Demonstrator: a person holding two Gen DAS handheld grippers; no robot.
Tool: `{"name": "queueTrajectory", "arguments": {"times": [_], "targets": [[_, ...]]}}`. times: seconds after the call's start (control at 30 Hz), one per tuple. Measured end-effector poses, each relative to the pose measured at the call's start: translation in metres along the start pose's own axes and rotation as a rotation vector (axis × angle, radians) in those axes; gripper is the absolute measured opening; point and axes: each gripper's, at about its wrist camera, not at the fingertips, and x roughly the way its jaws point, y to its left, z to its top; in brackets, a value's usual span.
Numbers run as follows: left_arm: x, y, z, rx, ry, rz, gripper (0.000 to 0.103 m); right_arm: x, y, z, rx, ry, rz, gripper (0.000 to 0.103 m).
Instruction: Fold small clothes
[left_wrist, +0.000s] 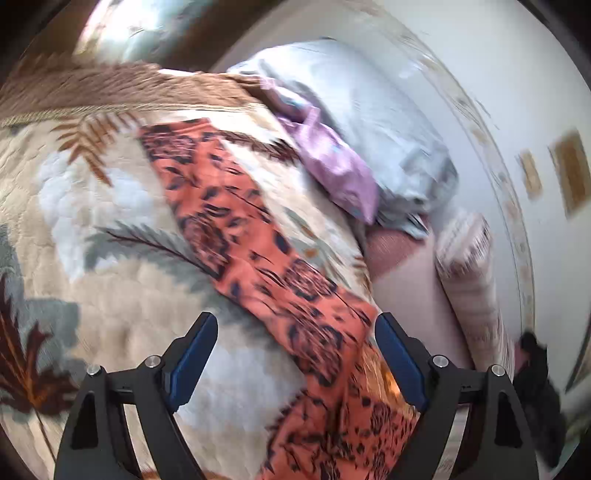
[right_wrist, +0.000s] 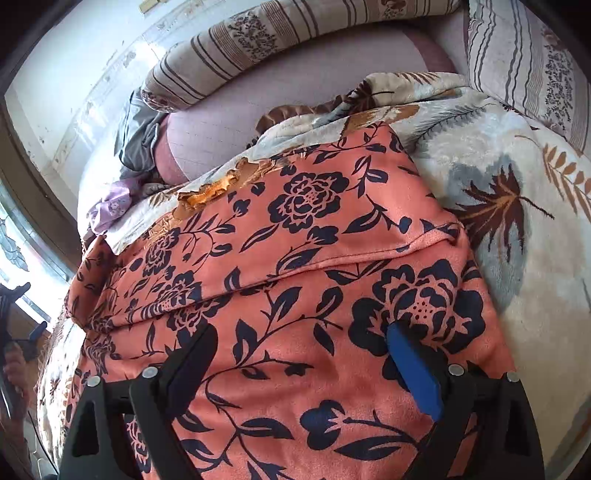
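I am holding both sets of jaws spread and empty, the right gripper (right_wrist: 303, 363) hovering over the orange floral garment (right_wrist: 295, 258) lying on the leaf-print blanket (right_wrist: 517, 177), the left gripper (left_wrist: 295, 354) hanging above its far end. One fold is already showing across the cloth, so I am judging the job roughly midway, with further folds remaining. A lilac garment (left_wrist: 332, 166) and grey cloth (left_wrist: 388, 122) are waiting unfolded nearby; no containers are appearing.

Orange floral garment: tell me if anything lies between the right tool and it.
Nothing visible does. The right tool hangs open directly over the orange floral garment, which lies spread on the leaf-print blanket with no other item on top of it.
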Motion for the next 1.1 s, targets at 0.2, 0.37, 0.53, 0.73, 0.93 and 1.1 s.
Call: {"name": "queueTrajectory", "arguments": {"times": [0.2,0.37,0.53,0.73,0.93,1.1], "targets": [[0.049,0.064,0.078,-0.2,0.015,0.014,0.086,0.002,-0.007,0.001,0.037,-0.002,0.048,0.099],[0.075,0.065,0.105,-0.177,0.008,0.043,0.086,0.006,-0.005,0.0,0.019,0.002,0.054,0.102],[0.092,0.069,0.115,-0.15,0.027,0.127,0.035,0.007,-0.005,-0.002,0.011,0.001,0.046,0.102],[0.075,0.024,0.105,0.123,-0.024,0.299,0.006,0.009,-0.004,-0.001,0.011,0.002,0.045,0.102],[0.001,-0.15,0.017,0.589,-0.174,0.09,0.006,0.009,-0.006,-0.001,0.025,-0.01,0.065,0.102],[-0.022,-0.286,-0.096,0.83,-0.13,-0.176,0.006,0.007,-0.01,-0.001,0.041,-0.017,0.086,0.102]]}}
